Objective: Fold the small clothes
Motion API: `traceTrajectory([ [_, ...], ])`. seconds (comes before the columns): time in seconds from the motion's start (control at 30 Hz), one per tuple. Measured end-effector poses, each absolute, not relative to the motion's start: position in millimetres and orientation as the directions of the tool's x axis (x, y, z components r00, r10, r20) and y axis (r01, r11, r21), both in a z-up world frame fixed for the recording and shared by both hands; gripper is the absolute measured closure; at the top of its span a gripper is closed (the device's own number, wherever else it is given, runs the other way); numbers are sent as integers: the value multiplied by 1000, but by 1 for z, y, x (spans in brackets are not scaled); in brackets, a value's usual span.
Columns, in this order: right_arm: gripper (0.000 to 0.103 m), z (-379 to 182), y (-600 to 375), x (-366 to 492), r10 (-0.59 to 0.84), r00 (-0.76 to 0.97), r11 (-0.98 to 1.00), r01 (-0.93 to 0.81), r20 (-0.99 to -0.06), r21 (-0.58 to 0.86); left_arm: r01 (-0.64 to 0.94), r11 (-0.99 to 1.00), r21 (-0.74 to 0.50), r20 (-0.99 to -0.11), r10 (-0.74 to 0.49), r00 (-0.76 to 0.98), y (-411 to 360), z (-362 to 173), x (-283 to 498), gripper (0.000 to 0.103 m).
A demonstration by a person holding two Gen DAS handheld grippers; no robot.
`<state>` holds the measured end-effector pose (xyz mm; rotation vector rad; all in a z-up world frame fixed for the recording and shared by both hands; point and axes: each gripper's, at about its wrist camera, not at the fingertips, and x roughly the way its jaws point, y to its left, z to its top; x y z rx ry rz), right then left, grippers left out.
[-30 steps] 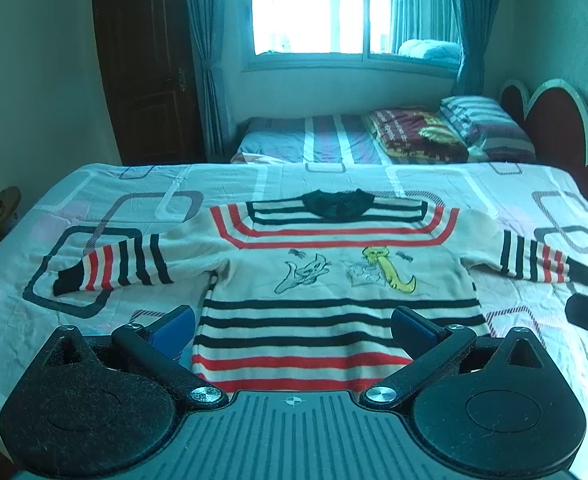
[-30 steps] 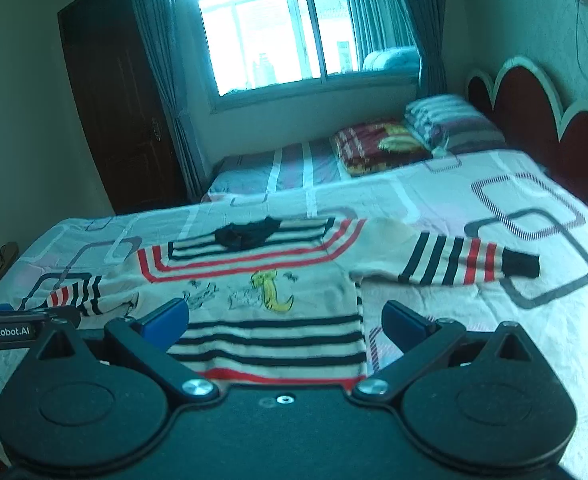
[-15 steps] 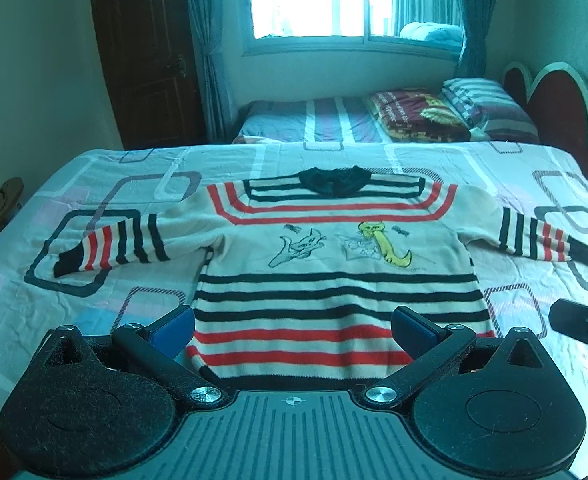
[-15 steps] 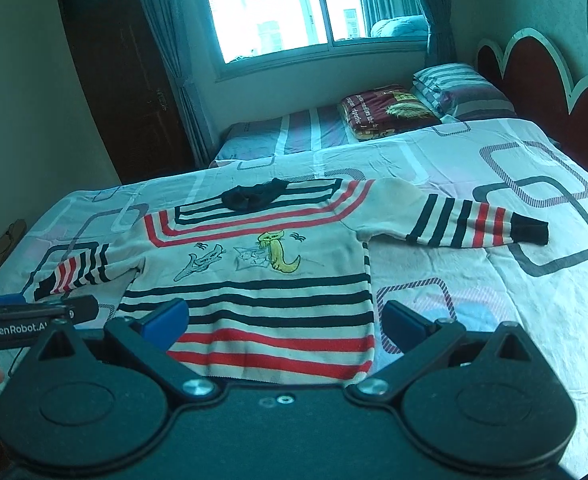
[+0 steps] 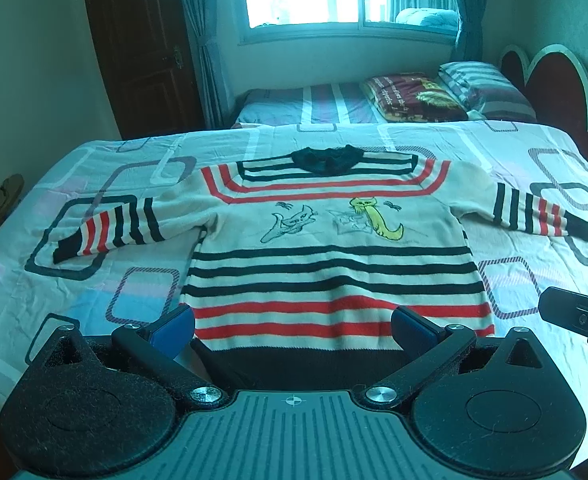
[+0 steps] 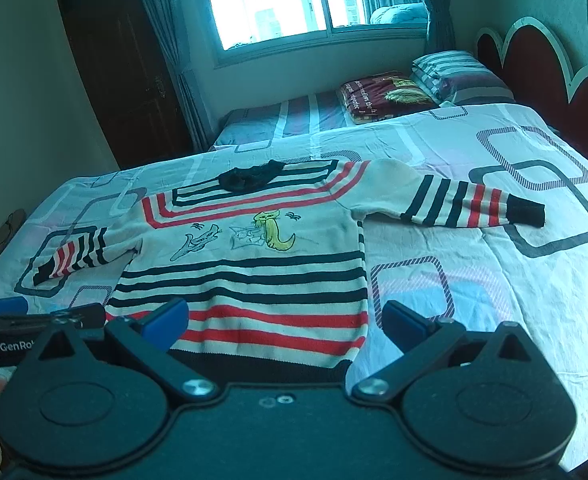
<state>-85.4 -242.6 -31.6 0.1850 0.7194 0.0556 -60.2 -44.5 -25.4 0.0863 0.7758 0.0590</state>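
A small cream sweater (image 5: 330,236) with black and red stripes and cartoon animals lies flat, face up, on the bed, sleeves spread; it also shows in the right wrist view (image 6: 250,256). My left gripper (image 5: 293,326) is open and empty, hovering over the sweater's black hem. My right gripper (image 6: 284,318) is open and empty above the hem's right corner. The left sleeve (image 5: 106,232) and right sleeve (image 6: 474,208) lie out to the sides. The right gripper's side shows in the left wrist view (image 5: 578,316), and the left gripper's side in the right wrist view (image 6: 34,320).
The bed sheet (image 5: 534,280) has a rounded-square pattern. Pillows and a folded blanket (image 5: 414,96) lie at the far end below a window. A red headboard (image 6: 542,64) is on the right. A dark door (image 5: 142,48) stands at the far left.
Both grippers have pulled back and up from the sweater, so its black hem now shows in front of them. Both stay open. The sweater has not moved.
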Motion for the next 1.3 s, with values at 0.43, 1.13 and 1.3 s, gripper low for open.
traceTrajectory([
  [0.43,1,-35,-247,-93,112,749,983,13,-653,184,-17,995,101,-700,82,710,-51,-29,-67,0],
  [1.13,1,-35,-248,-94,109,750,984,14,-652,180,-15,995,99,-703,81,706,-54,-31,-69,0],
  [1.3,1,-34,-244,-92,109,750,984,10,-653,176,-20,995,94,-703,81,706,-51,-33,-69,0],
])
